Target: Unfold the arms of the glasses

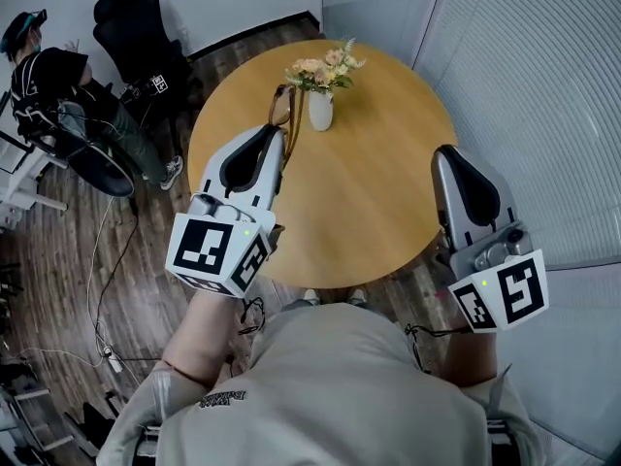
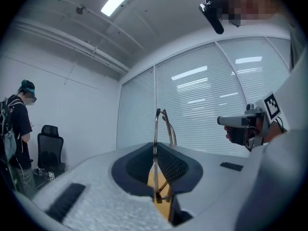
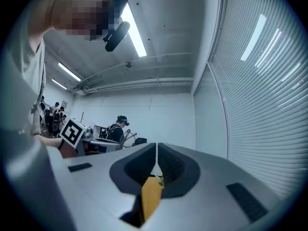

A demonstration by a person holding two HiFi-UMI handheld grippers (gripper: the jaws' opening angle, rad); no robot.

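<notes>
My left gripper (image 1: 277, 136) is shut on a pair of thin brown-rimmed glasses (image 1: 288, 113), raised above the round wooden table (image 1: 378, 202). In the left gripper view the glasses (image 2: 156, 129) stand edge-on between the pads and stick out past the jaw tips of the left gripper (image 2: 155, 150), with the arms folded close against the frame. My right gripper (image 1: 444, 155) is held up at the table's right side, apart from the glasses, jaws together with nothing between them. The right gripper view shows the right gripper (image 3: 157, 150) with only a thin slit between its pads. The left gripper view also catches the right gripper (image 2: 243, 126) off to the side.
A white vase of flowers (image 1: 321, 93) stands on the table just right of the glasses. A person (image 1: 44, 76) and a black office chair (image 1: 136, 32) are at the far left on the wooden floor. A wall of window blinds (image 1: 543, 95) runs along the right.
</notes>
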